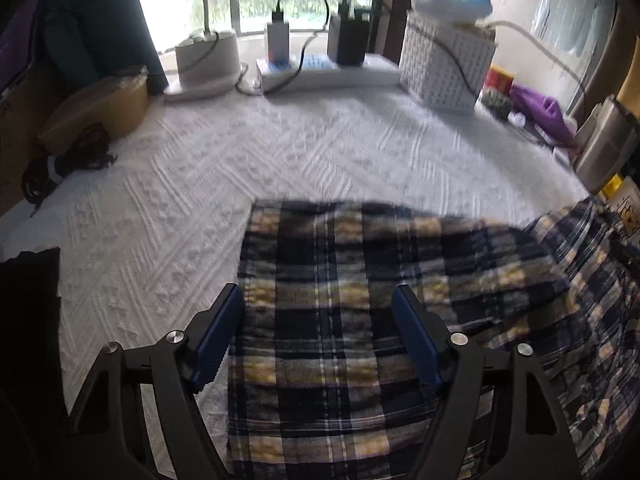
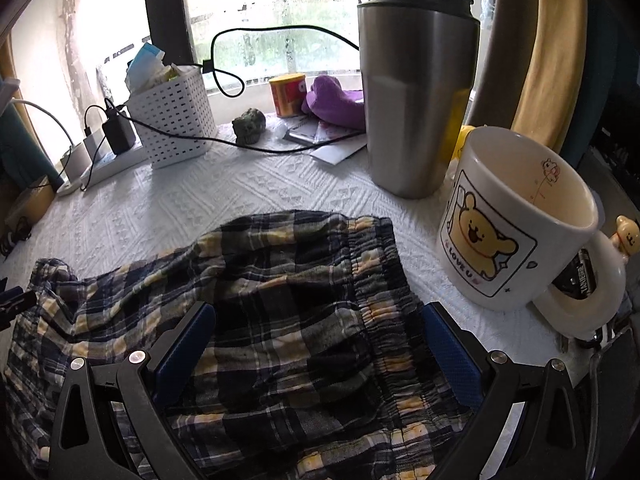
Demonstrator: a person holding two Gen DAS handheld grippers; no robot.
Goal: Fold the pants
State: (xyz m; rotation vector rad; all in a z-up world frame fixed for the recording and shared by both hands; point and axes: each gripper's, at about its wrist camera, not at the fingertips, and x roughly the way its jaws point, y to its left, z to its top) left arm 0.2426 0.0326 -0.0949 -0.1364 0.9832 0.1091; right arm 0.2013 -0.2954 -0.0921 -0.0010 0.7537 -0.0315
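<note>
While the plaid pants (image 2: 288, 312) lie rumpled on the white textured tabletop cover (image 1: 240, 152), toward its near edge, both pairs of tongs stand apart over the cloth and grip nothing. In the left wrist view the left gripper (image 1: 318, 312) spreads its blue pads above a flat end of the pants (image 1: 340, 320), whose left edge runs near the left pad. In the right wrist view the right gripper (image 2: 318, 332) straddles the gathered elastic waistband. Just beyond the pants' right side stand a white bear mug (image 2: 520, 220) and a steel tumbler (image 2: 416, 92). Along the far edge by the window sit a white perforated basket (image 2: 172, 120) and a power strip (image 1: 332, 70) with chargers.
</note>
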